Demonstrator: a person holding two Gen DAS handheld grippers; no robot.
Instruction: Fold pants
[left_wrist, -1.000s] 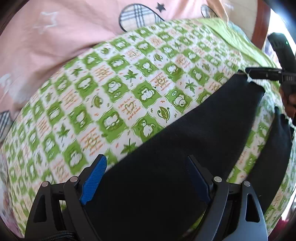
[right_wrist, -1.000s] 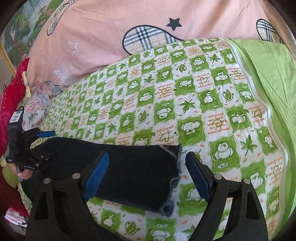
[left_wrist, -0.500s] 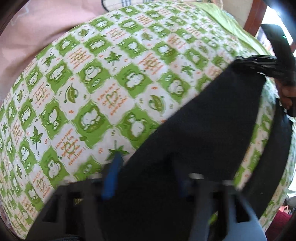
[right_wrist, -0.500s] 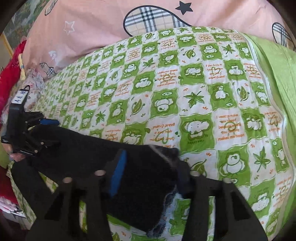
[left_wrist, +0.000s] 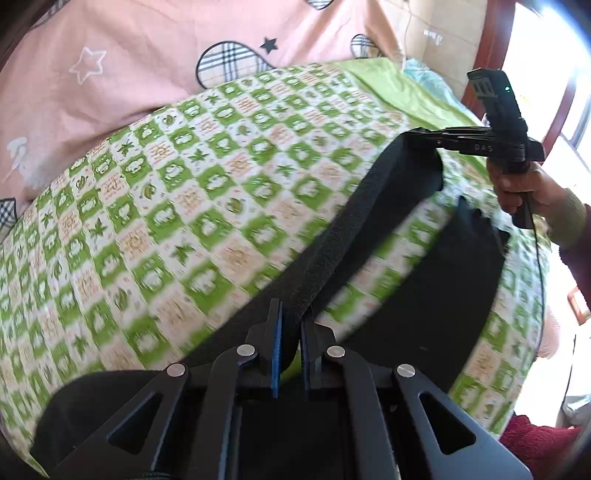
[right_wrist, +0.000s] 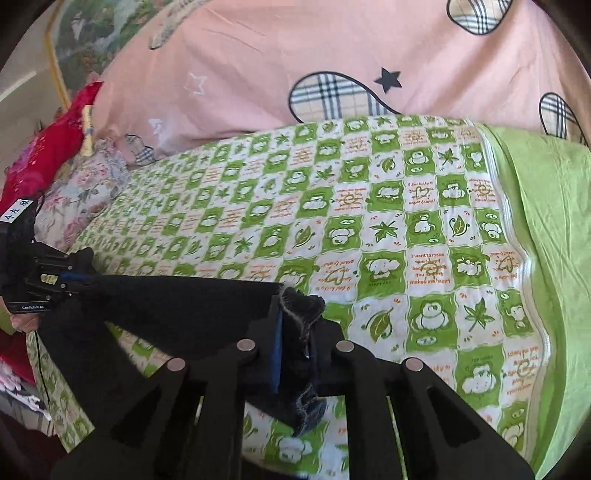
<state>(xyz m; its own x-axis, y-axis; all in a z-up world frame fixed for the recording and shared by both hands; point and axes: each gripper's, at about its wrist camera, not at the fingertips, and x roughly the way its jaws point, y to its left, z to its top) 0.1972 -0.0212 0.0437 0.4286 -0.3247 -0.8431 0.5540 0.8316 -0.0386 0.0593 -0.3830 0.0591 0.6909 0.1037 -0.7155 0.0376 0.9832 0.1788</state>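
Black pants (left_wrist: 373, 218) lie on a green-and-white checked quilt (left_wrist: 177, 206). One leg is lifted and stretched into a taut band between my two grippers. My left gripper (left_wrist: 291, 317) is shut on the upper end of that leg. The right gripper (left_wrist: 419, 137), held by a hand (left_wrist: 517, 184), pinches the hem at the far end. The other leg (left_wrist: 443, 291) rests flat on the quilt. In the right wrist view my right gripper (right_wrist: 295, 326) is closing, with the frayed hem (right_wrist: 301, 301) bunched between its pads. The left gripper (right_wrist: 77, 277) grips the pants (right_wrist: 177, 299) at the far left.
A pink duvet (right_wrist: 295, 51) with plaid patches and stars is heaped along the back of the bed. A plain green sheet (right_wrist: 546, 266) covers the right side. Red and floral bedding (right_wrist: 44, 162) lies at the left. A wooden window frame (left_wrist: 489, 55) stands beyond the bed.
Both grippers went from wide open to shut on the pants. The gripped leg has risen off the quilt and pulled taut. The left gripper's view shifted back and up.
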